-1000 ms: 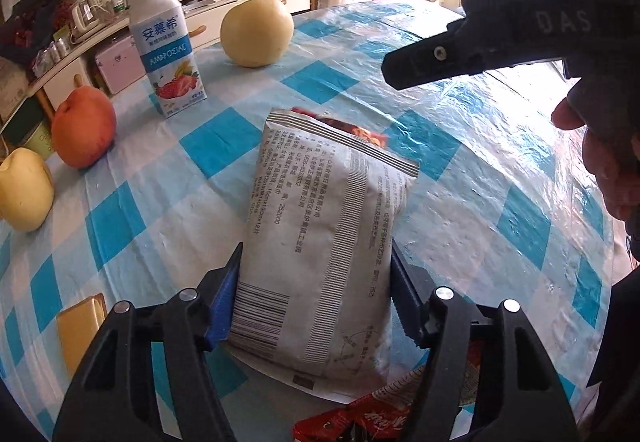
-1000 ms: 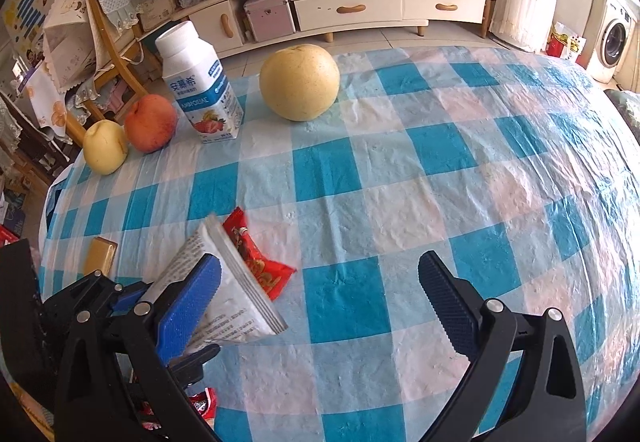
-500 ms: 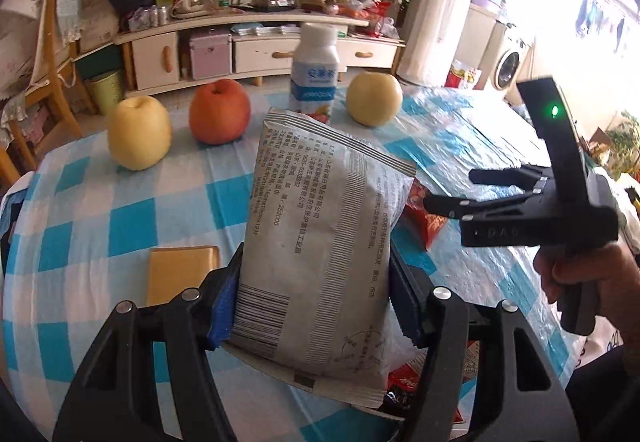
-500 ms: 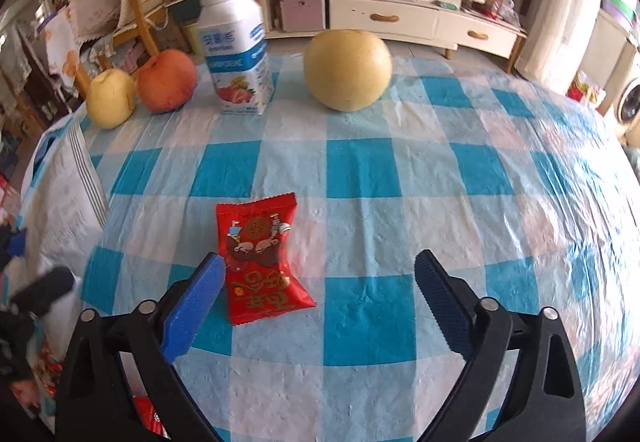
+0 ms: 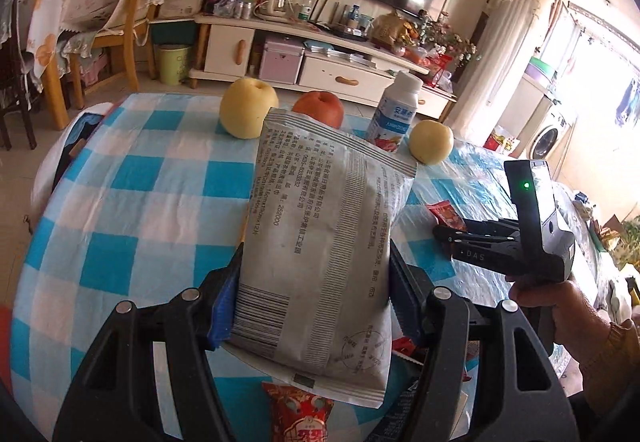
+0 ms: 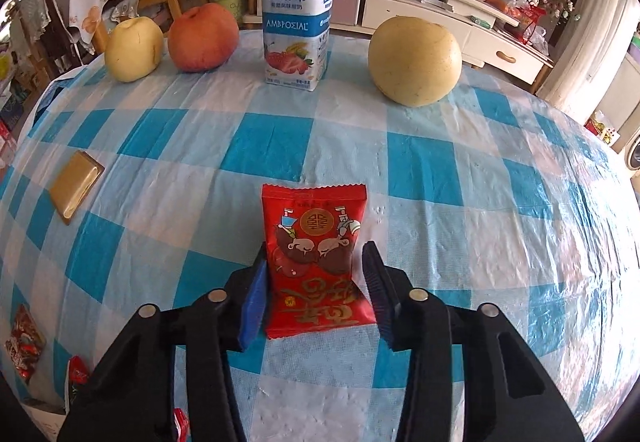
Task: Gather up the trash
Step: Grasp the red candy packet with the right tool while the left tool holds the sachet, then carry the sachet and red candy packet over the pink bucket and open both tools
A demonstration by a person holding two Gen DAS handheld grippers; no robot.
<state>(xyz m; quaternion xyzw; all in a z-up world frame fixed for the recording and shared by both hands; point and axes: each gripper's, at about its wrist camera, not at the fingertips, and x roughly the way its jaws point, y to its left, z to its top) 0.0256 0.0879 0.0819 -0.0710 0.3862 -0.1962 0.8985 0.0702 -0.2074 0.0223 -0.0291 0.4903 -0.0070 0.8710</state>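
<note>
- Left gripper (image 5: 314, 306): clamped on a grey printed packet (image 5: 320, 242), both pads pressed to its sides; packet upright, lifted off the checked tablecloth (image 5: 132, 209), barcode end low.
- Right gripper (image 6: 316, 294): jaws apart, straddling a red snack wrapper (image 6: 316, 258) that lies flat on the cloth. Left pad touching or just beside the wrapper's edge, cannot tell which; right pad shows a slim gap.
- Left wrist view: right gripper (image 5: 448, 232) at 3 o'clock, held in the person's right hand (image 5: 560, 306), its tips at the red wrapper (image 5: 444, 213).
- More red wrappers: 1 under the grey packet at 6 o'clock (image 5: 300, 414); others at 8 o'clock in the right wrist view (image 6: 24, 346).
- Far edge, right wrist view, 10 to 1 o'clock: yellow pear (image 6: 134, 49), red apple (image 6: 203, 37), yogurt bottle (image 6: 298, 5), larger yellow pear (image 6: 415, 61).
- Flat tan packet (image 6: 76, 185) at 9 o'clock, well apart from the wrapper.
</note>
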